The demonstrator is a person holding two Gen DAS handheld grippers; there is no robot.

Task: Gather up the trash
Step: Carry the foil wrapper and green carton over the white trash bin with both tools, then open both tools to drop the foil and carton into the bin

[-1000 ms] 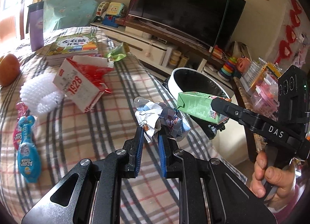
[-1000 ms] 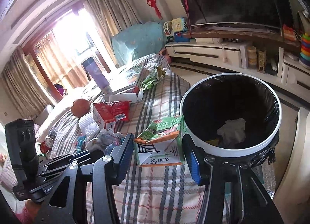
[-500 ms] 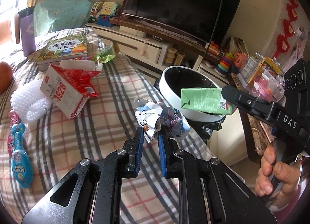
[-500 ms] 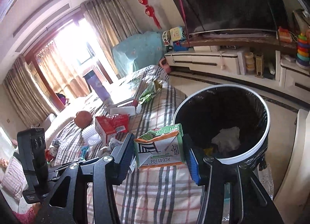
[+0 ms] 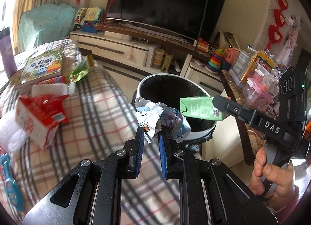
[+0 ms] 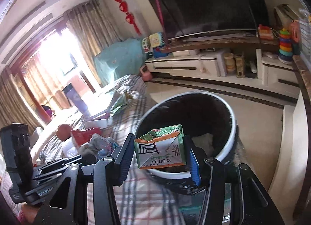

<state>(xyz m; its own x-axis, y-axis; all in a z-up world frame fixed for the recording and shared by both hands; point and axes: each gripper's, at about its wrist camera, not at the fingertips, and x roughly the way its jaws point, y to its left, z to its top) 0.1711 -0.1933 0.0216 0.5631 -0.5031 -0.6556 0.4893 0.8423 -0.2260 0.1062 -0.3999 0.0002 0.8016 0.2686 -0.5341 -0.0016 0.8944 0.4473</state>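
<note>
Trash in both grippers at a living-room bin: the right gripper [image 6: 160, 152] is clamped on a green drink carton [image 6: 161, 147], its crumpled top edged in orange and its white folded base turned to the camera at frame centre, printed "XCE41104" upside down. In the left wrist view the carton [image 5: 201, 108] lies with its long axis roughly level, pointing left across the frame over the open mouth of the white-rimmed, black-lined bin [image 5: 204, 133]. The right gripper's arm reads "DAS"; the other gripper's body, lower left in the right wrist view, reads "GenRobot". The left gripper [image 5: 151, 137] is closed on a crumpled wad of white and blue printed paper [image 5: 161, 120], held at frame centre beside the bin's near rim, above the plaid cloth [image 5: 101, 108]. A torn red carton [image 5: 40, 116] lies at left.
</note>
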